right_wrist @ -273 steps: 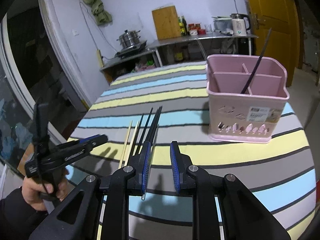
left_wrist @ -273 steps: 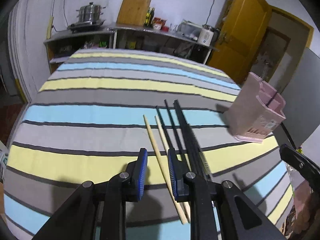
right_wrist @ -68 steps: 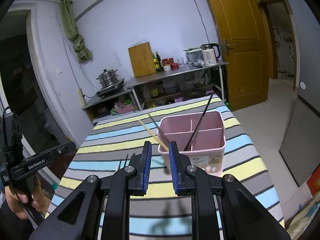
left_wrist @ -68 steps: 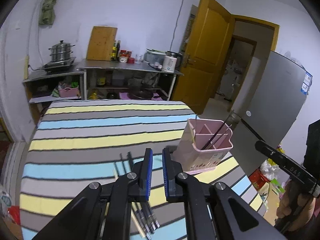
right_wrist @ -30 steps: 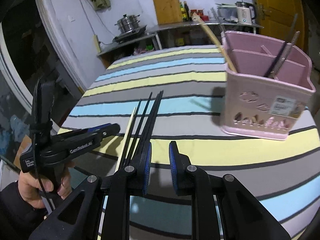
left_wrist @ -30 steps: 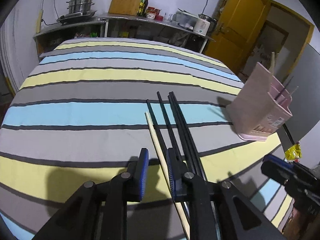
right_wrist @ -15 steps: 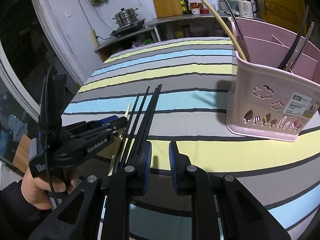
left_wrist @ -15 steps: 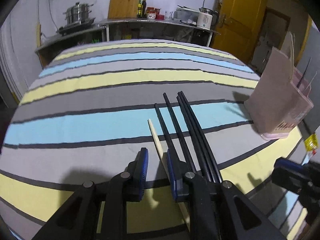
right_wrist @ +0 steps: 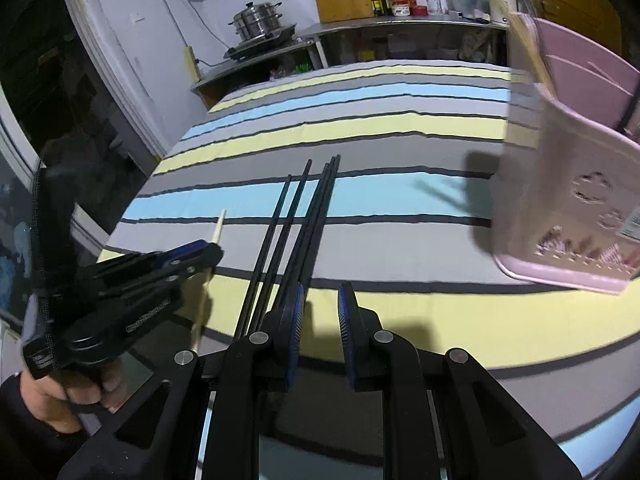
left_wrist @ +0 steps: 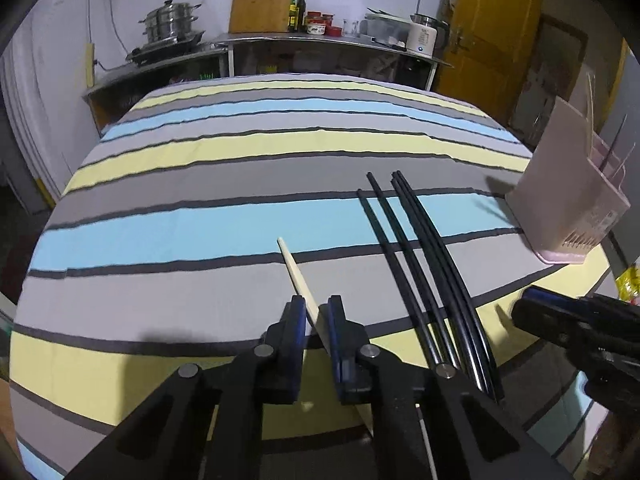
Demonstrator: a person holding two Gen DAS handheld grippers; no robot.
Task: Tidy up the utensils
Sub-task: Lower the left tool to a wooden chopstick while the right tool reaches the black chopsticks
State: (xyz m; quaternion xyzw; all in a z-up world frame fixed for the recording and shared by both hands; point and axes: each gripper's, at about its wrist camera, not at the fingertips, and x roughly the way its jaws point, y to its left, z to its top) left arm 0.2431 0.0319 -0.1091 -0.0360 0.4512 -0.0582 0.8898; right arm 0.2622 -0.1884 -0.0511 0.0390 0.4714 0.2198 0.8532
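1. My left gripper [left_wrist: 316, 320] is low over the striped surface [left_wrist: 200, 224], jaws closing around the pale wooden chopstick [left_wrist: 294, 270] — the stick runs between the two blue pads and looks pinched by them.
2. The chopstick's tip sticks out past the pads toward the far side; its back end passes under the gripper body.
3. In the right wrist view the same chopstick [right_wrist: 218, 232] looks tilted, front tip raised off the cloth — not sure how far.
4. My right gripper [right_wrist: 320, 320] hangs with jaws parted, nothing between the pads; it sits just right of the black chopsticks [right_wrist: 304, 220].
5. Black chopsticks [left_wrist: 416, 248] lie flat on the surface in a loose bundle, just right of the wooden one, roughly parallel, not touching it.
6. Pink utensil basket [left_wrist: 564, 184] stands at the right edge of the surface, well apart from the loose chopsticks; thin utensils already stand in it, incl. a pale stick.
7. My hand [right_wrist: 80, 392] grips the left gripper's handle.
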